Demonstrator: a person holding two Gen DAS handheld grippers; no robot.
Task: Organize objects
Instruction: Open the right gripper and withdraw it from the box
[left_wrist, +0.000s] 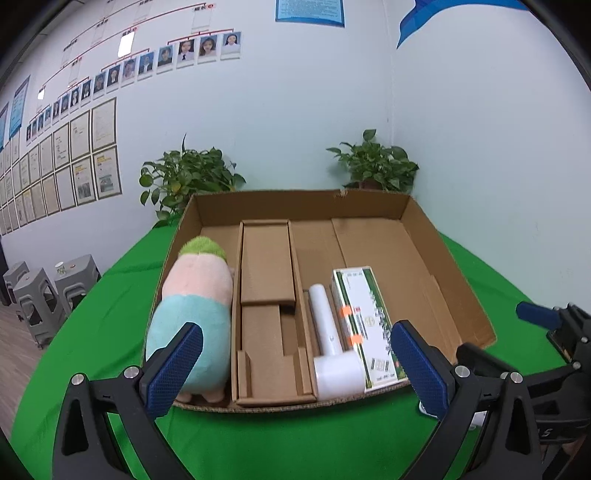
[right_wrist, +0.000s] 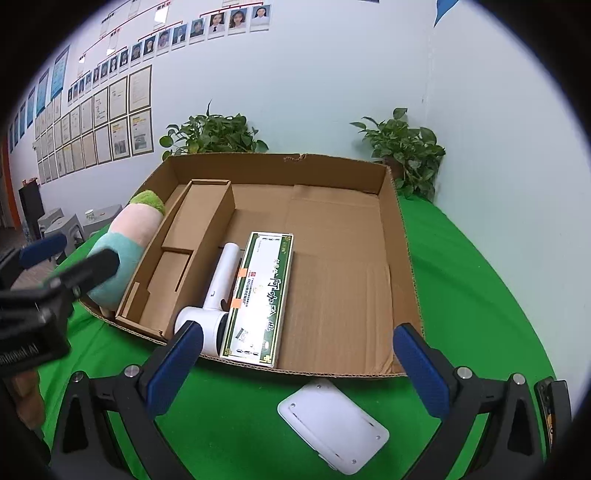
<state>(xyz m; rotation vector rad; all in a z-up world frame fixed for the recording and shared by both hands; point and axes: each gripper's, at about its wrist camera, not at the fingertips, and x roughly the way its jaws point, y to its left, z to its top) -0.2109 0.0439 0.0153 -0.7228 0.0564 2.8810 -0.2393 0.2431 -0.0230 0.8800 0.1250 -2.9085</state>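
Note:
A shallow cardboard box (left_wrist: 436, 258) (right_wrist: 369, 177) lies on the green table. Inside it, from left to right, lie a plush toy (left_wrist: 192, 314) (right_wrist: 125, 236), a brown cardboard insert (left_wrist: 266, 266) (right_wrist: 199, 218), a white hair dryer (left_wrist: 332, 350) (right_wrist: 218, 288) and a green-and-white carton (left_wrist: 369, 325) (right_wrist: 262, 291). My left gripper (left_wrist: 295, 373) stands open in front of the box's near edge, with nothing between its fingers. Further right, my right gripper (right_wrist: 299, 373) is open too and holds nothing. A white flat device (right_wrist: 332, 424) lies on the cloth just below it.
Two potted plants (left_wrist: 188, 177) (left_wrist: 376, 162) stand behind the box against the wall. Grey stools (left_wrist: 44, 291) are on the floor at the left. The right gripper (left_wrist: 554, 332) shows at the right edge of the left wrist view, the left gripper (right_wrist: 55, 266) at the left of the right wrist view.

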